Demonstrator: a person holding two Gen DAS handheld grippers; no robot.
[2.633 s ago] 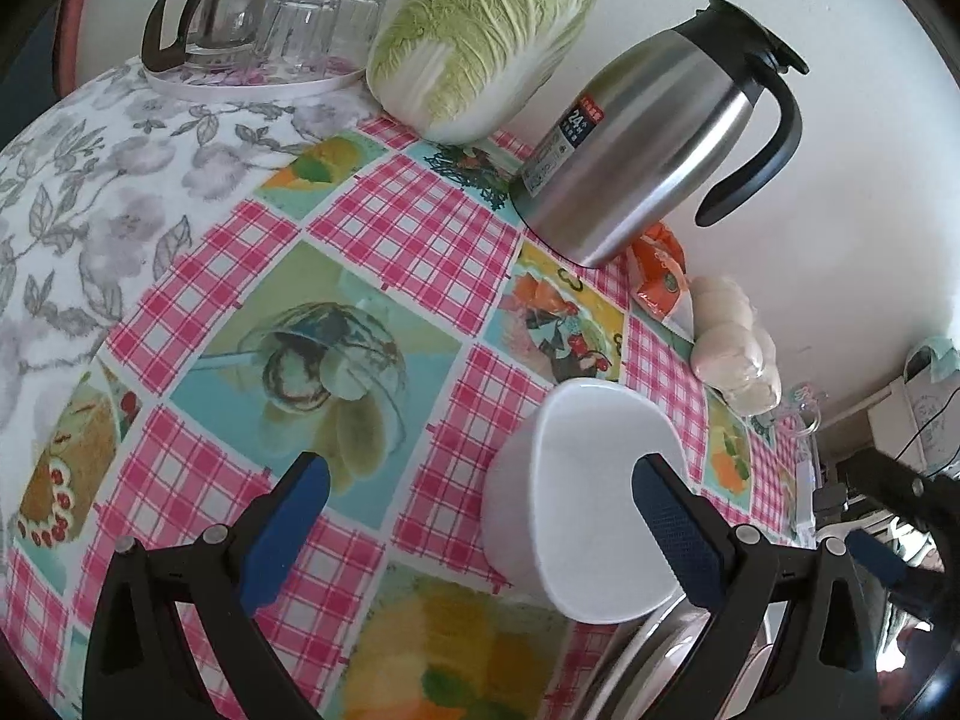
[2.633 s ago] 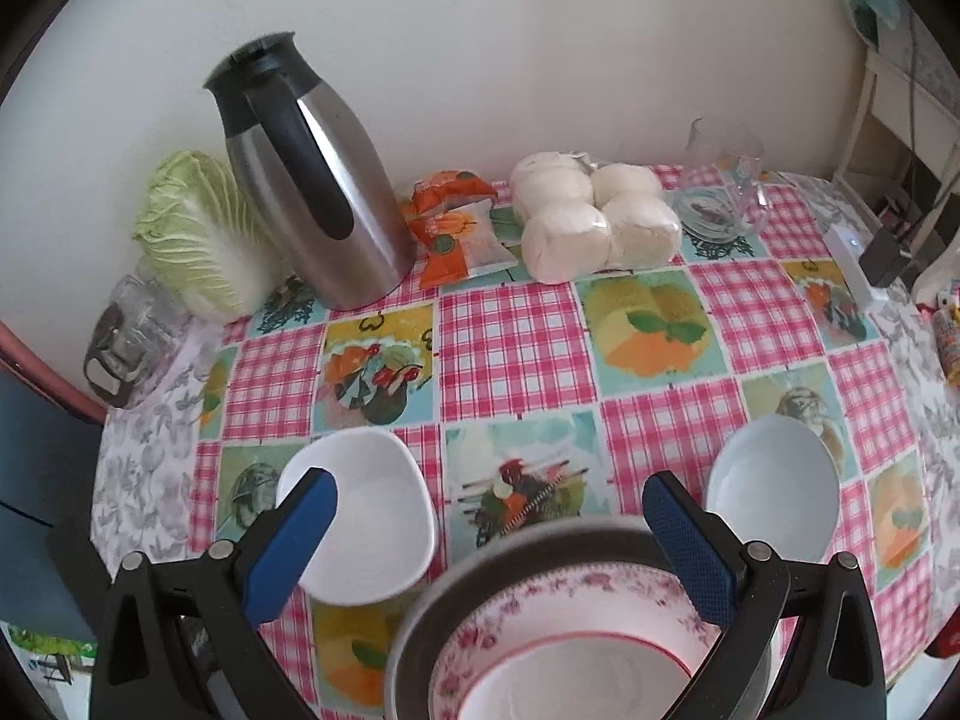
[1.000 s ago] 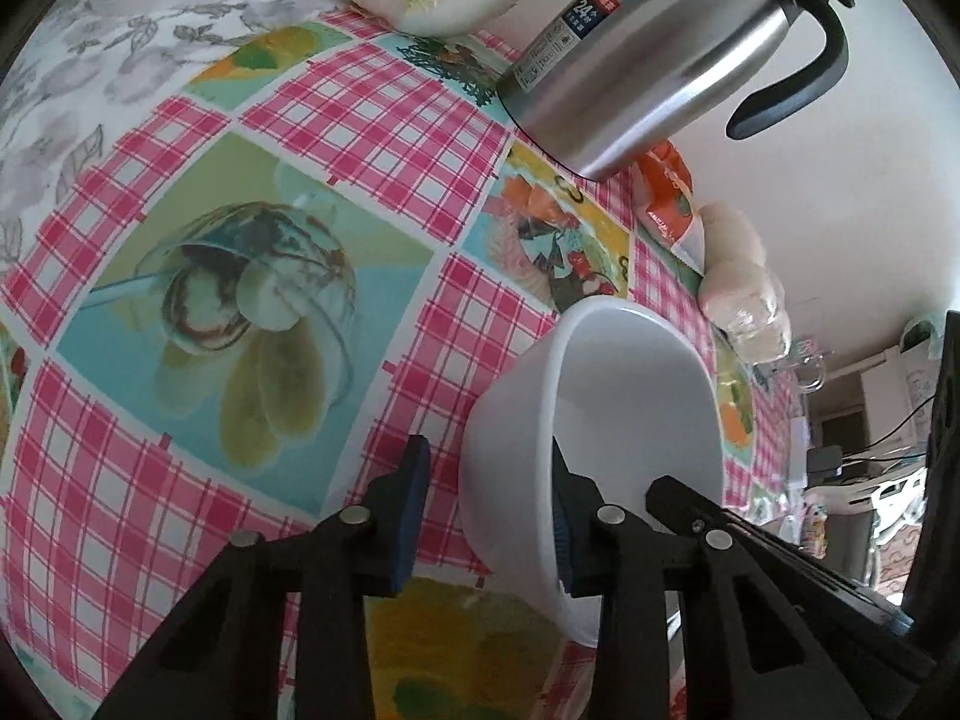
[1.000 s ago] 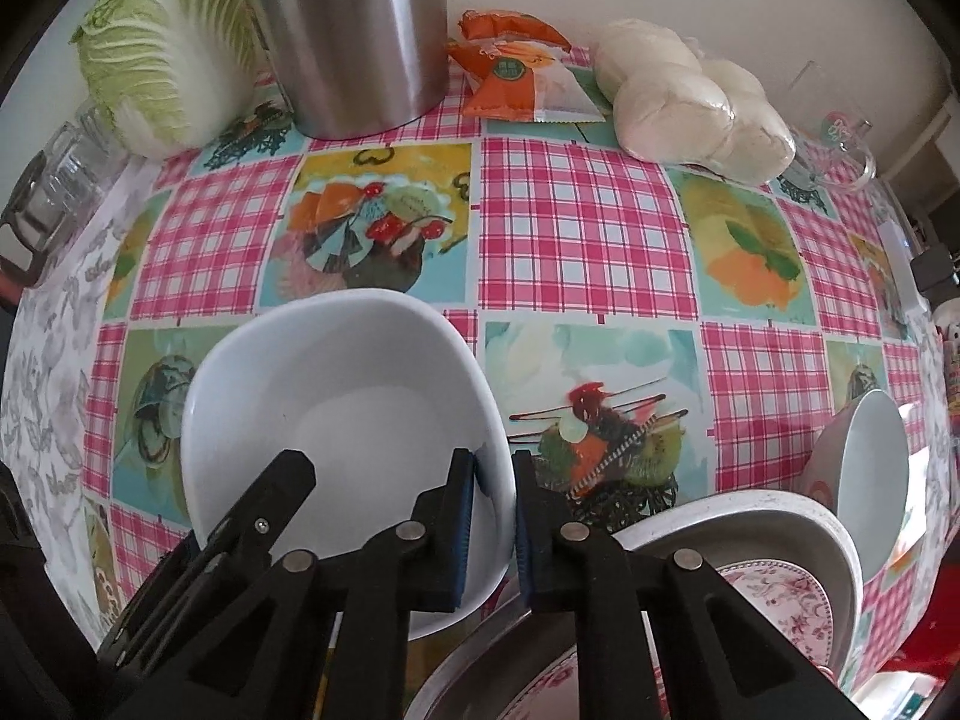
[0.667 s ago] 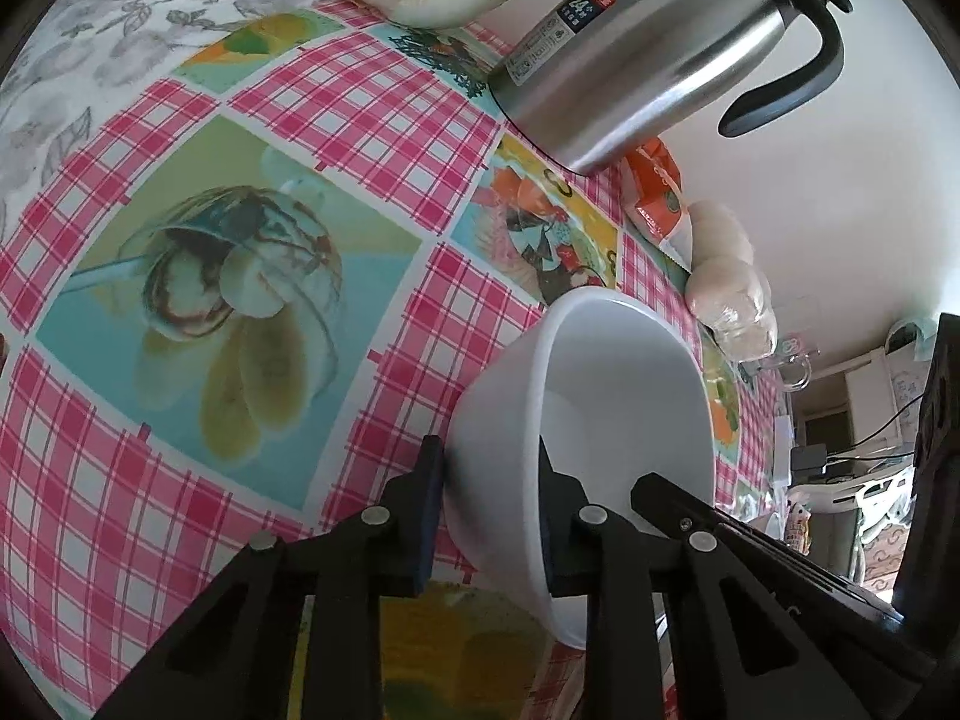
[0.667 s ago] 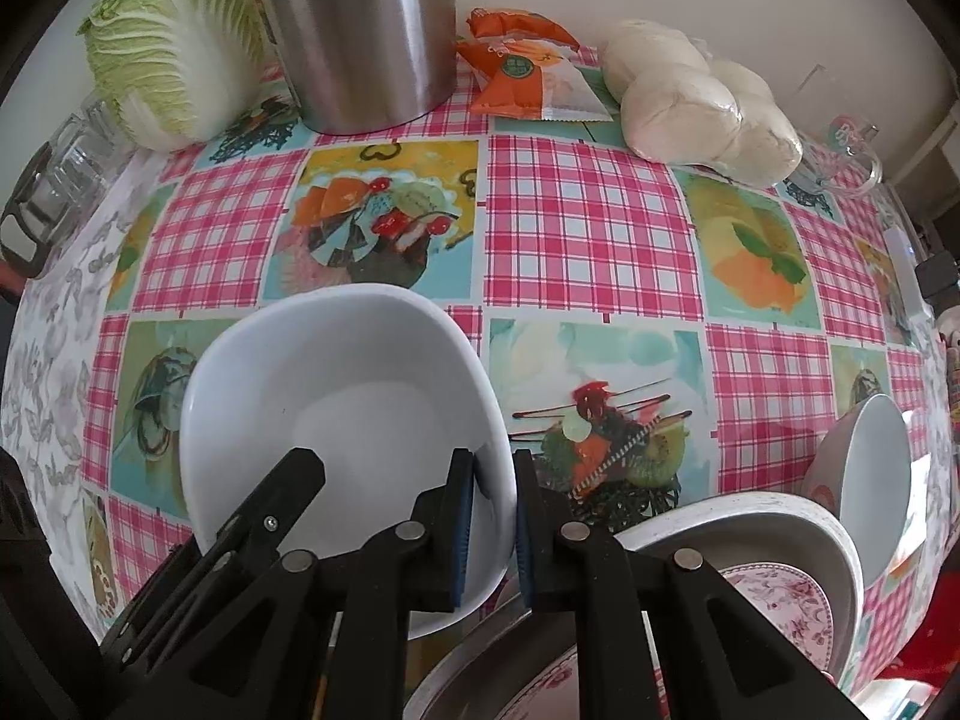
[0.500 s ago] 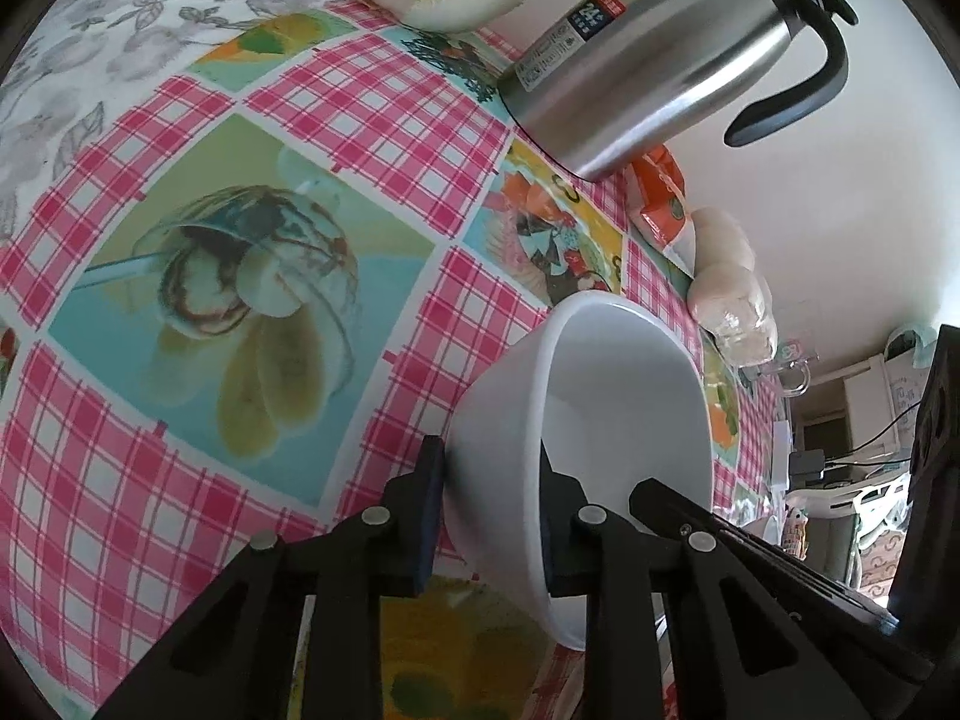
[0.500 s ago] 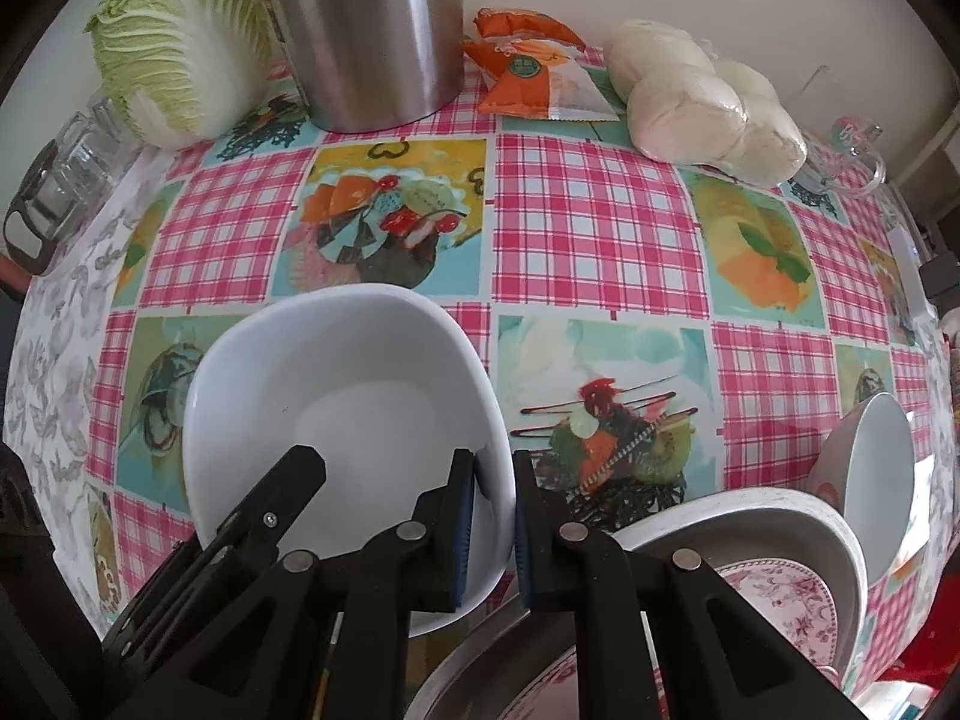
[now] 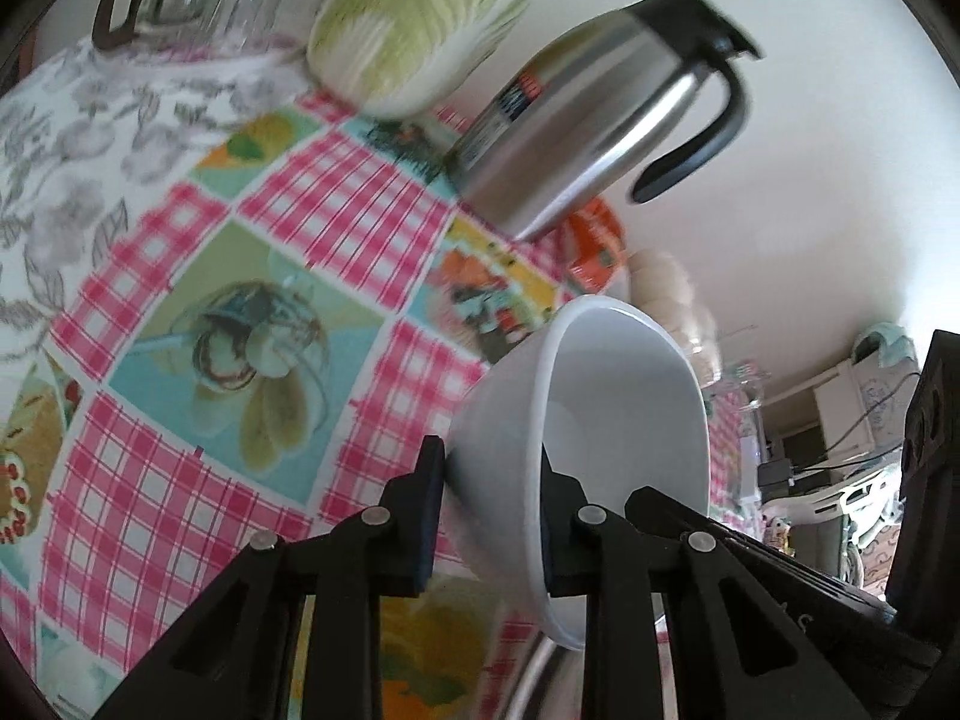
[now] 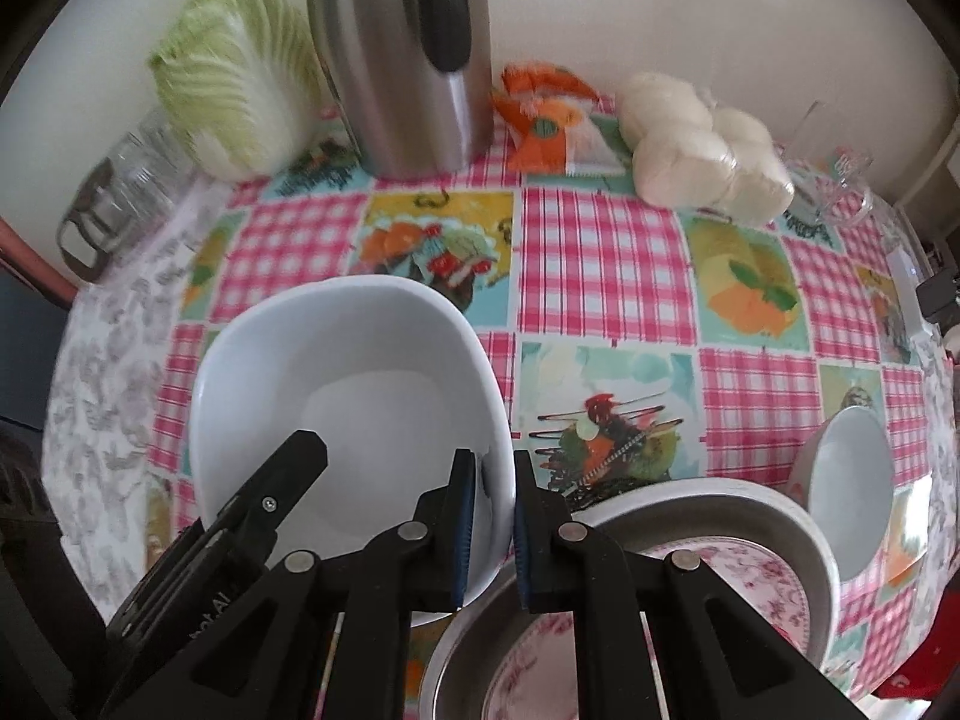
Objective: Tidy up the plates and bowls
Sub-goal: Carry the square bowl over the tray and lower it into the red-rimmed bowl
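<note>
Both grippers are clamping the same white bowl (image 10: 348, 396): the left gripper (image 9: 489, 516) is pinching the rim on one side, one finger outside the wall and one inside, and the right gripper (image 10: 495, 516) is pinching the opposite rim the same way.

The bowl looks to be lifted clear of the checked tablecloth (image 10: 606, 264) and tilted, near the metal basin (image 10: 804, 534).

Risks, as I read it:
- Glazed rim and narrow pads: any mismatch between the two hands is likely twisting the bowl out of one pinch.
- The bowl's lower edge is sitting close to the basin rim, so a low carry could be clipping it.
- The thermos jug (image 10: 408, 54) and napa cabbage (image 10: 234, 90) are well apart, so no concern there.

Bowl: plain white, glossy, rounded-square, deep, and apparently empty. The floral plate (image 10: 750, 594) is sitting inside the basin, and a second white bowl (image 10: 852, 480) is beside it.
</note>
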